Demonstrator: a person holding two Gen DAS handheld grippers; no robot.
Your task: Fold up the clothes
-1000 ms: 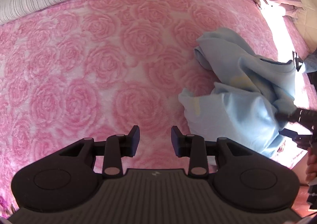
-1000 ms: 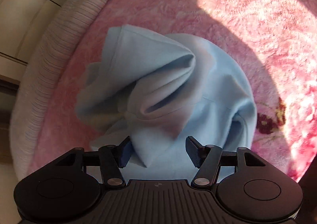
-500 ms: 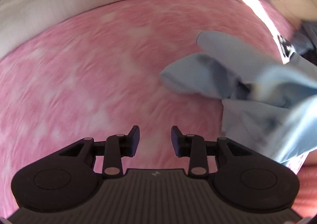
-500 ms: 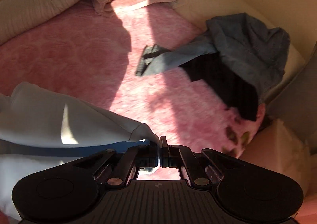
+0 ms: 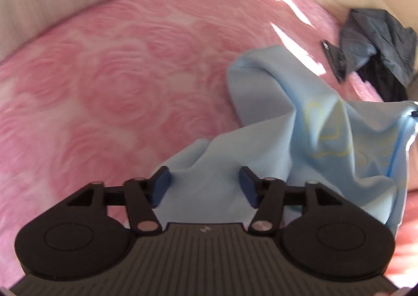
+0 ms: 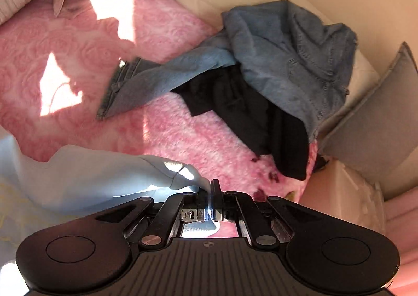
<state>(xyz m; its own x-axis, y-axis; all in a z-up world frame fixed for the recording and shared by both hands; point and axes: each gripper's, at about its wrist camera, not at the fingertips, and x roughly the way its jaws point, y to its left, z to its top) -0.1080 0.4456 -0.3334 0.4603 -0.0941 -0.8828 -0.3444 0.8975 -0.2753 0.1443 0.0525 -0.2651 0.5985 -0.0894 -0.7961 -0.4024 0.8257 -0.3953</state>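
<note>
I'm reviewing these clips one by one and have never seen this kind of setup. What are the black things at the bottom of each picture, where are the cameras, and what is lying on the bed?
There is no robot here: a person holds a two-finger gripper in each hand, and a fisheye camera on each looks forward along its fingers. The black parts at the bottom of each picture are the gripper itself.

The left wrist view shows the left gripper; its jaws are opening, with a fold of the light blue garment between them but not pinched. The right wrist view shows the right gripper shut on an edge of that same garment.

Everything lies on a bed with a pink rose-patterned blanket. Further off sit blue jeans draped over a black garment, waiting their turn.
</note>
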